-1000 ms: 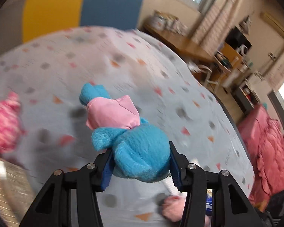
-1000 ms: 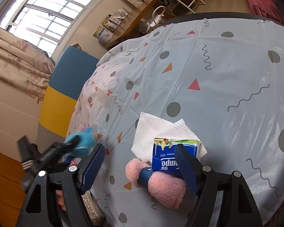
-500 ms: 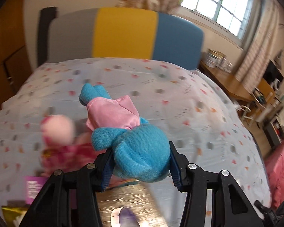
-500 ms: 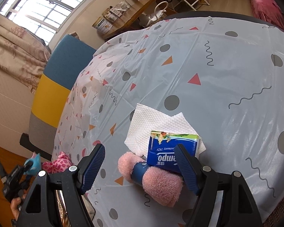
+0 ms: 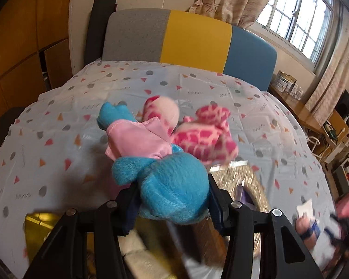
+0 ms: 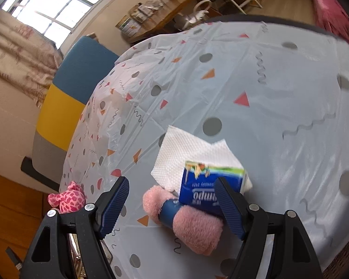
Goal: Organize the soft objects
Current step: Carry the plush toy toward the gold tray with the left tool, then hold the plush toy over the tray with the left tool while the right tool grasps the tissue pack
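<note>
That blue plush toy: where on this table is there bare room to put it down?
The tablecloth is bare left of the pink spotted plush, up to the striped chair. The far side beyond the white napkin is bare too. It is crowded around the tissue pack and pink rolled towel.

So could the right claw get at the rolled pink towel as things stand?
Probably yes. The right claw is open and empty, and the rolled pink towel lies on the table just ahead between its fingers; only the blue tissue pack crowds one side.
</note>
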A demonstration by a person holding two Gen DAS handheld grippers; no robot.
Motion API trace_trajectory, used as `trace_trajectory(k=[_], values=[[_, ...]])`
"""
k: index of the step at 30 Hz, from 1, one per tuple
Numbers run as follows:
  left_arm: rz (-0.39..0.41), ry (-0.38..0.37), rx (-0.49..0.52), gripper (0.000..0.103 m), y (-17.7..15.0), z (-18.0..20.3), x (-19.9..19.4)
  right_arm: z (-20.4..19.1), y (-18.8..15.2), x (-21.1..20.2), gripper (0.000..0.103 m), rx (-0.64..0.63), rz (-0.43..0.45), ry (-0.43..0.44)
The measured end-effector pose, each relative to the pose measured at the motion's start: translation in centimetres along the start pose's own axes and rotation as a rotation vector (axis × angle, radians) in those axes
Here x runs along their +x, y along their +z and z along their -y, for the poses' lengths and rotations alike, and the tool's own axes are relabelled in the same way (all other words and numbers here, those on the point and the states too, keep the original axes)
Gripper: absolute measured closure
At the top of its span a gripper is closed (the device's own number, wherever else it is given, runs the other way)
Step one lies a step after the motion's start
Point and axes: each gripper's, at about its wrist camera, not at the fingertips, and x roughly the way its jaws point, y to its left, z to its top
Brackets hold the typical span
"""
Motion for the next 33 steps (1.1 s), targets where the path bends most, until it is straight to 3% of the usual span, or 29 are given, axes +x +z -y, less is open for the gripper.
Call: trace_trajectory(k=[4,7,10,16,21,23,27,30,33], values=[[-0.004,-0.024,-0.002,0.051,-3.4,-1.8,-2.3,-0.9,2.1,0.7,0.026,-0.114,-0.030,-0.049],[-0.021,-0.049,-0.024,0.051,-5.9,-2.9,-3.6,-1.2,2.9,1.6,0.026,-0.201,-0.107,-0.095],[-0.030,-0.056,-0.034,0.051,-8.1,-3.8,-4.8,-1.2,2.6,2.8,0.026,-0.320,-0.166,-0.215],[-0.041,-0.076,-0.050,0.051,-11.3,-4.6,-6.6,-0.6,1.1,5.1,0.029,-0.416,-0.266,-0.340],[-0.044,-0.092,-0.062,0.050,-12.6,-4.9,-7.4,-2.0,-0.5,6.2,0.030,-0.458,-0.322,-0.330],[-0.046,-0.101,-0.067,0.050,-12.8,-5.0,-7.6,-2.8,-1.3,6.5,0.039,-0.441,-0.373,-0.263],[-0.049,-0.113,-0.059,0.050,-13.3,-4.9,-7.8,-3.7,-3.2,6.8,0.041,-0.380,-0.489,-0.083],[-0.045,-0.119,-0.051,0.050,-13.4,-5.0,-8.1,-4.3,-3.7,6.1,0.041,-0.412,-0.457,-0.112],[-0.036,-0.123,-0.050,0.050,-13.5,-5.3,-8.6,-4.0,-2.5,5.3,0.043,-0.445,-0.358,-0.209]])
